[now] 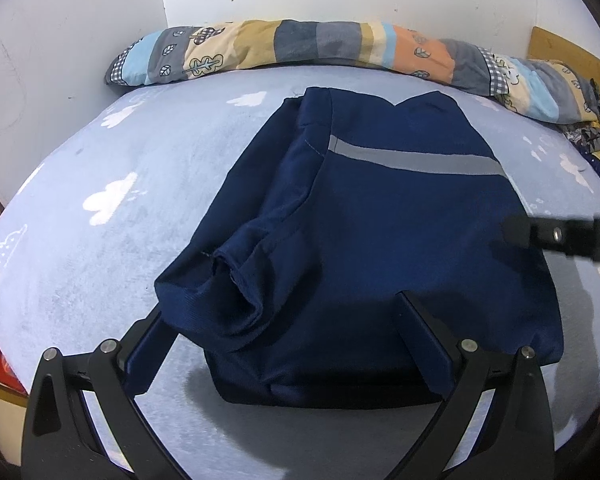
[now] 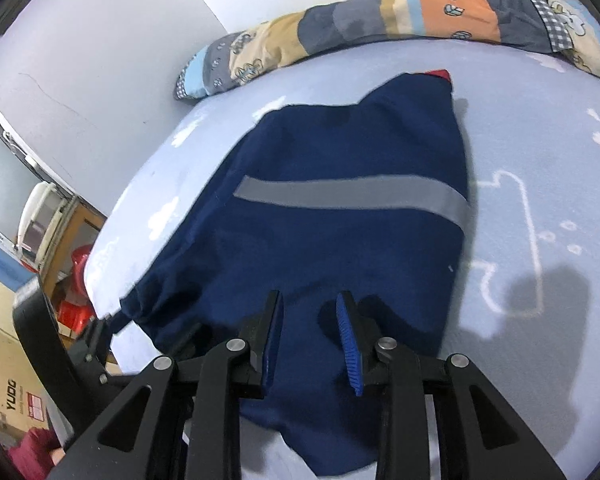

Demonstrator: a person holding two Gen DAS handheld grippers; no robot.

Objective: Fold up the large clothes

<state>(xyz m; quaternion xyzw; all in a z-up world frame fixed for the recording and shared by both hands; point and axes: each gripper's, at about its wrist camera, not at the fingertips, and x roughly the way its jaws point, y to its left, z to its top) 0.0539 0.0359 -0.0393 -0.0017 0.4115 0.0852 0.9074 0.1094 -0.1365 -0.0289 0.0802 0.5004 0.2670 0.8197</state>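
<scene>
A navy blue garment (image 1: 380,216) with a grey reflective stripe (image 1: 416,158) lies partly folded on the light blue bed sheet (image 1: 100,184). A sleeve cuff (image 1: 236,276) is bunched at its near left. My left gripper (image 1: 284,308) is open wide, its jaws straddling the garment's near edge. My right gripper (image 2: 310,304) is open a little, hovering over the garment (image 2: 340,248) near its front part; its stripe (image 2: 352,194) lies ahead. The right gripper also shows in the left wrist view (image 1: 556,236) at the garment's right edge.
A patchwork rolled quilt (image 1: 340,50) lies along the white wall at the bed's far side. More patterned fabric (image 1: 596,140) is at the far right. In the right wrist view, a cardboard box (image 2: 16,396) and red items (image 2: 76,280) sit beside the bed's left edge.
</scene>
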